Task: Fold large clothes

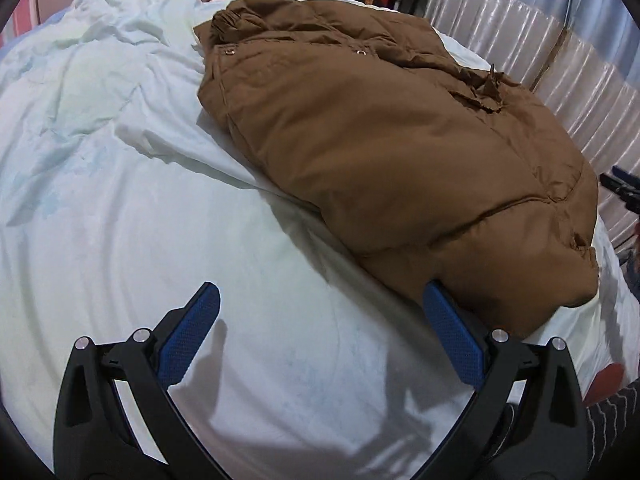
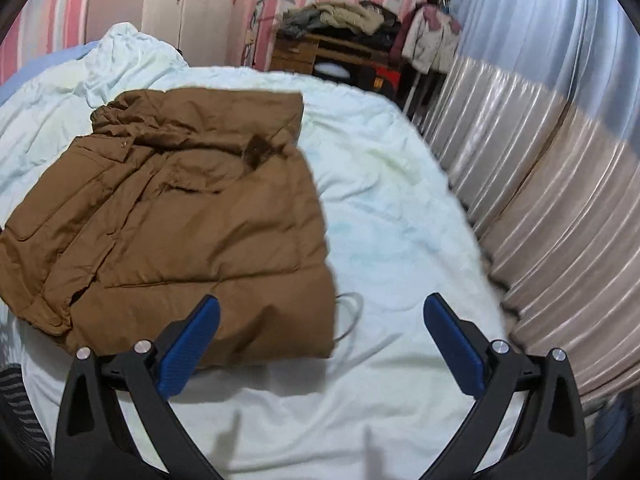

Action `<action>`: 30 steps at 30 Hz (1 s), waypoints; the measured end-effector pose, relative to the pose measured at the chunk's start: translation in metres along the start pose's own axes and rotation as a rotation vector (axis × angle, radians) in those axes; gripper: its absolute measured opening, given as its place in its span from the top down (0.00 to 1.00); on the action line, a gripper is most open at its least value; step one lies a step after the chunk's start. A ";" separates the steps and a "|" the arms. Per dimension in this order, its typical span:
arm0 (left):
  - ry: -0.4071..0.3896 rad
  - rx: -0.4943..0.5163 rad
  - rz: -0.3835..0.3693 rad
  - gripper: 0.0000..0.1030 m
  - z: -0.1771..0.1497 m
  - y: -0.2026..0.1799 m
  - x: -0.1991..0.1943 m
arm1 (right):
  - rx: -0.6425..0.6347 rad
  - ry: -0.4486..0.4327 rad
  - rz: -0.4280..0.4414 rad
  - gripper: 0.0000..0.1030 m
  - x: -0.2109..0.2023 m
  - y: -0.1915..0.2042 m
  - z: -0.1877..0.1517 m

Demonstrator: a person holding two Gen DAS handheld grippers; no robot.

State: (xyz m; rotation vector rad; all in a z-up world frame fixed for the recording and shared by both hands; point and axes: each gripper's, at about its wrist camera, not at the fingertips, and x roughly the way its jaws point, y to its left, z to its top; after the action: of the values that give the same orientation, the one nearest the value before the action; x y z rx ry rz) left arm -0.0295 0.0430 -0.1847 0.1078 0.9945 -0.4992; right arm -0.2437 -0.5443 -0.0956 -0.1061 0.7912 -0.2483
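Garment: a puffy brown quilted jacket (image 2: 172, 216) lies on a pale mint-white bedsheet (image 2: 384, 216), already doubled into a rough rectangle, collar end toward the far side of the bed.
Left gripper: the left gripper (image 1: 320, 336) hovers over bare sheet, blue pads spread wide and holding nothing; its right pad sits just beside the jacket's near corner.
Right gripper: the right gripper (image 2: 322, 344) is likewise spread and empty, over the jacket's near right corner, its left pad above the hem.
Loose end: a thin pale cord (image 2: 350, 316) curls out from the right edge, possibly a drawstring; the blur makes this uncertain.
Step in hand: probably taking the near hem for the next fold.
Doing it well: pinch every layer at each near corner, since padding slips; lift both corners evenly, carry them toward the collar, and tuck the cord under.
Risk: the trapped air may spring the fold open.
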 end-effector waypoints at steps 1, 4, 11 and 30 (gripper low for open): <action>0.000 -0.005 -0.009 0.03 0.000 0.000 0.002 | 0.012 0.014 0.010 0.02 0.008 0.002 -0.002; -0.006 0.011 0.000 0.03 -0.001 0.000 0.009 | 0.040 0.048 0.051 0.02 0.027 0.006 -0.006; 0.018 0.036 0.001 0.03 0.009 -0.001 0.022 | 0.009 0.113 0.142 0.02 0.063 0.032 -0.002; 0.072 0.053 -0.027 0.05 0.073 -0.055 0.075 | -0.055 0.222 -0.015 0.83 0.113 0.024 0.023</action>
State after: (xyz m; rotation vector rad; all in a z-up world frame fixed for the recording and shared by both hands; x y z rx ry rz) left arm 0.0360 -0.0549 -0.1990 0.1613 1.0549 -0.5493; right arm -0.1468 -0.5508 -0.1614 -0.1377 1.0183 -0.2556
